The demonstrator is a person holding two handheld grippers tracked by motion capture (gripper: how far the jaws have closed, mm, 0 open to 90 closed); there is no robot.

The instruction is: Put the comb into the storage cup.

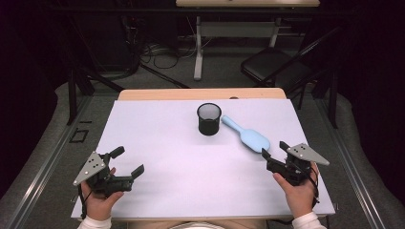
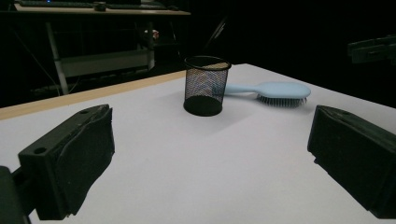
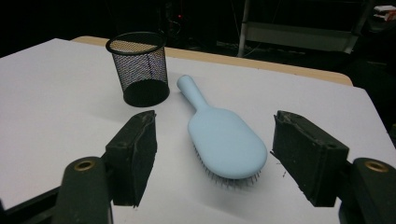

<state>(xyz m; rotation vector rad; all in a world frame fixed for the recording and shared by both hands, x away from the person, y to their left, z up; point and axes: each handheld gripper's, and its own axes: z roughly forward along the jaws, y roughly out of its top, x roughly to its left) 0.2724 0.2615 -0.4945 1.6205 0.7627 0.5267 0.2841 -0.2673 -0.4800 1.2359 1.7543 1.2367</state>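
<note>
A: Nearest item, right gripper view: right gripper (image 3: 215, 156), two black pads, jaws parted wider than the brush head; nothing is gripped.

B: Item between them?

A: Hairbrush (image 3: 224, 140), pale blue, entered at centre frame, lying bristles down on the white table (image 3: 56, 107). Its head is seen framed by the pads but is not touched by either. Its long axis is recorded as running from the head, lower centre, up and left to the handle tip.

B: And beyond the handle?

A: Mesh cup (image 3: 140, 70), black, upright, upper left of that frame; the handle tip is noted just beside its base, contact not determinable.

B: High view entries?

A: Hairbrush (image 1: 246, 134) at right of centre, head toward lower right; mesh cup (image 1: 209, 119) at centre. Right gripper (image 1: 275, 151) is logged just beside the head. Left gripper (image 1: 128, 161), lower left, jaws wide and empty, is well apart from both.

B: Judgement?

A: Right hand is nearer; a closing across the head's width is judged possible once the jaws are lowered.
</note>
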